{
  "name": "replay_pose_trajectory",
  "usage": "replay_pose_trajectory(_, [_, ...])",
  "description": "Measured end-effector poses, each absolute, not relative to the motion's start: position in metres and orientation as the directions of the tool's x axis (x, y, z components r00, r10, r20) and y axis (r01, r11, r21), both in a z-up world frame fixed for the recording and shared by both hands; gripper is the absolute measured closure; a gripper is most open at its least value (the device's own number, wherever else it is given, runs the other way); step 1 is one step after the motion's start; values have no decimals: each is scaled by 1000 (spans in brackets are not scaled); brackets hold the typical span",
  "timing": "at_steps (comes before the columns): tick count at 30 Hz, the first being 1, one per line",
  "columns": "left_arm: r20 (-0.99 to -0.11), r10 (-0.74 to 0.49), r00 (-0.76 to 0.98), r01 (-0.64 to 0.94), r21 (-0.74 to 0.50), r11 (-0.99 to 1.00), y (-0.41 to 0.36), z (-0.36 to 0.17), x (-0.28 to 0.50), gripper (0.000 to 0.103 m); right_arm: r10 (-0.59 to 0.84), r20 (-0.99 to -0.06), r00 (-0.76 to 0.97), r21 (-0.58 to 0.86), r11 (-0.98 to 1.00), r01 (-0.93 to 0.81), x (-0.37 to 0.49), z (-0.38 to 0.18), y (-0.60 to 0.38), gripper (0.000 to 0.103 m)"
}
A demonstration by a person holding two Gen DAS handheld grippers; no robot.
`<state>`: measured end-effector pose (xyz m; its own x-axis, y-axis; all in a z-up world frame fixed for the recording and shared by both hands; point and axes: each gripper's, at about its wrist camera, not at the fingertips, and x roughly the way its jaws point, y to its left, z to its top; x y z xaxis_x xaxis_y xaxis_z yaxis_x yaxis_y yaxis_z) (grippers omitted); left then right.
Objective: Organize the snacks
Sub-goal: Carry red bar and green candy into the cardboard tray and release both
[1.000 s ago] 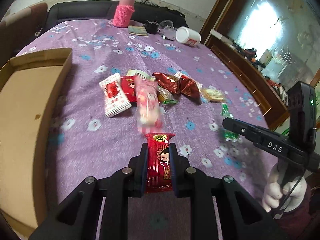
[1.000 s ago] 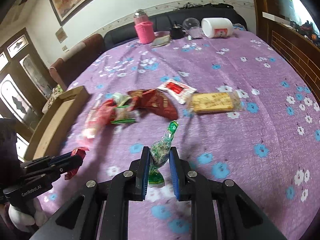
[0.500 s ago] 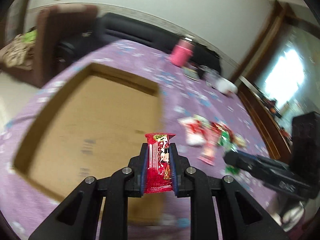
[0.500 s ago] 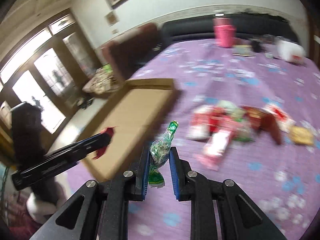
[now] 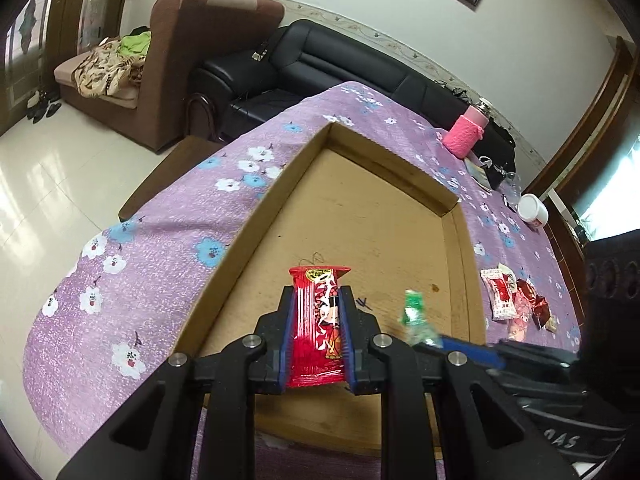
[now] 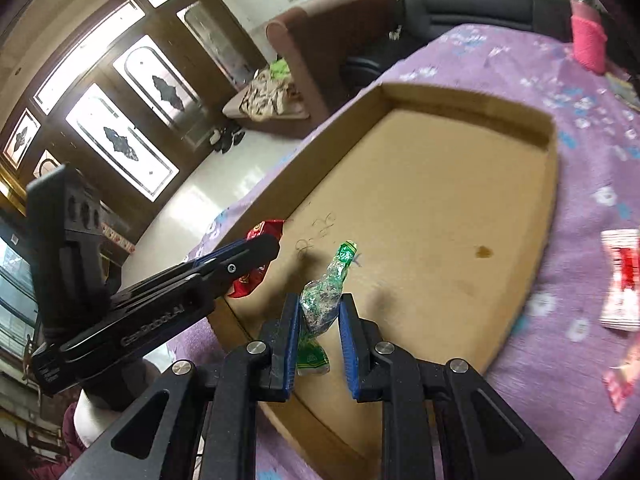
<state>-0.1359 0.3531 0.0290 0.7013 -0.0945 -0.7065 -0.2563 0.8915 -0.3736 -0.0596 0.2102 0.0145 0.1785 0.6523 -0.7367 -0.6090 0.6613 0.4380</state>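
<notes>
- The left hand-held gripper [image 5: 319,334] is seen clamped on a red snack packet [image 5: 318,328], which stands upright between its blue pads, its top edge showing above the fingertips.
- That red packet is held over the near part of a shallow cardboard tray [image 5: 456,240], above the tray floor and not resting on it.
- The right hand-held gripper [image 6: 320,332] is shown with a green-and-clear wrapped snack [image 6: 322,304] between its pads; the wrapper is pressed against the left pad, while a narrow gap is visible beside the right pad, so whether the grip is firm cannot be told.
- The green snack is tilted, its twisted green tip pointing up and to the right, and is likewise held over the near end of the cardboard tray [image 6: 548,208].
- In the right wrist view the left gripper is seen from the side at the left, its fingers reaching over the tray's near left corner with the red packet [image 6: 256,256] showing behind them.
- The tray lies on a counter covered by a purple floral cloth [image 5: 168,264]; the tray floor is bare apart from a small stain and some pen marks.
- A cluster of remaining snack packets [image 5: 516,300] lies on the cloth to the right of the tray, well apart from both grippers.
- A pink knitted-sleeve bottle [image 5: 468,136] stands at the far edge of the counter, with a white jar [image 5: 532,210] lying further right.
</notes>
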Motion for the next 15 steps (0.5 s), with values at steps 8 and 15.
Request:
replay_pose_trajectory(8, [-676, -128, 726, -250, -433, 866, 356, 34, -142, 60, 642, -750, 159, 427, 654, -624, -63, 8, 222, 80])
replay_pose_trajectory(15, [-625, -112, 773, -242, -454, 857, 351, 56, -156, 44, 663, -719, 209, 425, 657, -623, -68, 27, 201, 80])
